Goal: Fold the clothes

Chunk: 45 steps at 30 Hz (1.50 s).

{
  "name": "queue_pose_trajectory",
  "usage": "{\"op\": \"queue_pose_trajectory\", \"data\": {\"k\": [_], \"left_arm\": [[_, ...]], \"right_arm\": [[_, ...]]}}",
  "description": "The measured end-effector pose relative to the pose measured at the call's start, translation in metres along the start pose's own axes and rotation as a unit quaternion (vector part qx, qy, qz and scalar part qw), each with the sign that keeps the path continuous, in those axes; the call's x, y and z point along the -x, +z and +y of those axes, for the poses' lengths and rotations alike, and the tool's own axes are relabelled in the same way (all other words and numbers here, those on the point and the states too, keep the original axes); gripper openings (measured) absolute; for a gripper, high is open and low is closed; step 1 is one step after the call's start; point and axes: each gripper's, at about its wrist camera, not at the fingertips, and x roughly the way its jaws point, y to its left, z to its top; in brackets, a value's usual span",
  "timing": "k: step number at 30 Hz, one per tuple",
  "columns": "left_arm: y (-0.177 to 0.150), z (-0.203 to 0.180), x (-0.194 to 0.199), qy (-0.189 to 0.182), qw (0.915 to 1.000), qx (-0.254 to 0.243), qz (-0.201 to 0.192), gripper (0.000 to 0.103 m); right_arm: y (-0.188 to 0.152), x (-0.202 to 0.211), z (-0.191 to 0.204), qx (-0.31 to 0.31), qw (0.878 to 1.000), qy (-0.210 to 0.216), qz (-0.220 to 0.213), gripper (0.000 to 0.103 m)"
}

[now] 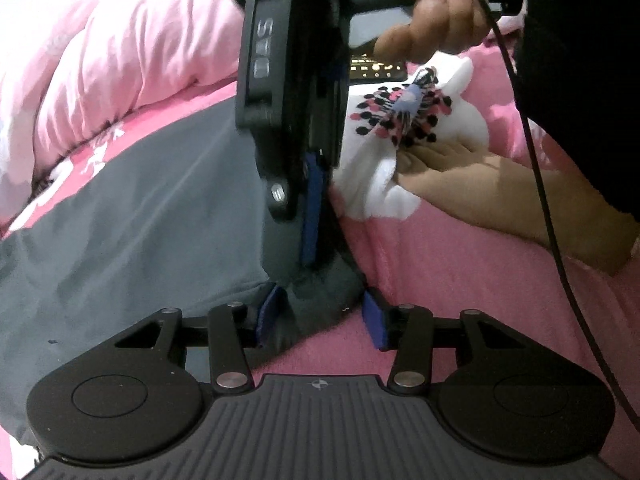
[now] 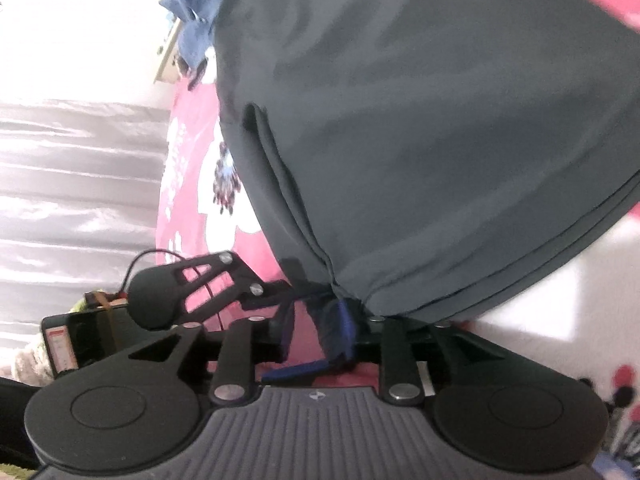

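A dark grey garment point(image 1: 140, 220) lies spread on a pink flowered bedspread point(image 1: 460, 280). My right gripper point(image 1: 312, 268) comes down from above, held by a hand point(image 1: 436, 20), and is shut on a bunched corner of the garment. That same corner sits loosely between the blue pads of my left gripper point(image 1: 324, 318), which stands open. In the right wrist view the grey garment point(image 2: 420, 140) hangs in folded layers from my right gripper point(image 2: 318, 328). The linkage of my left gripper point(image 2: 192, 280) shows at the left.
A puffy pale pink quilt point(image 1: 100, 60) lies at the far left. A bare hand and forearm point(image 1: 480, 184) rest on the bedspread at right, and a black cable point(image 1: 536, 168) crosses over them. A dark device point(image 1: 376, 68) lies behind. Blue cloth point(image 2: 196, 12) hangs further back.
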Motion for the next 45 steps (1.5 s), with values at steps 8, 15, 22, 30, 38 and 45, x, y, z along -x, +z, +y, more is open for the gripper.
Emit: {"op": "queue_pose_trajectory", "data": {"k": [8, 15, 22, 30, 38, 45], "left_arm": [[-0.003, 0.038, -0.001, -0.062, 0.9914, 0.115, -0.005, 0.037], [-0.013, 0.07, -0.004, -0.119, 0.9644, 0.235, -0.019, 0.034], [-0.01, 0.052, 0.0, -0.085, 0.976, 0.198, -0.03, 0.028], [-0.009, 0.024, 0.002, -0.025, 0.9899, 0.134, -0.037, 0.027], [-0.014, 0.023, 0.004, -0.021, 0.9873, 0.149, -0.052, 0.018], [-0.02, 0.033, 0.012, -0.04, 0.9771, 0.193, -0.081, 0.012]], "right_arm": [[0.0, 0.082, 0.02, -0.008, 0.963, -0.179, -0.201, 0.056], [0.0, 0.075, -0.013, -0.144, 0.942, -0.222, -0.207, 0.067], [0.007, 0.067, -0.033, -0.172, 0.937, -0.221, -0.208, 0.073], [0.009, 0.066, -0.028, -0.16, 0.93, -0.247, -0.221, 0.049], [0.007, 0.065, -0.022, -0.134, 0.928, -0.259, -0.232, 0.011], [0.009, 0.07, -0.006, -0.117, 0.931, -0.239, -0.25, 0.007]]}}
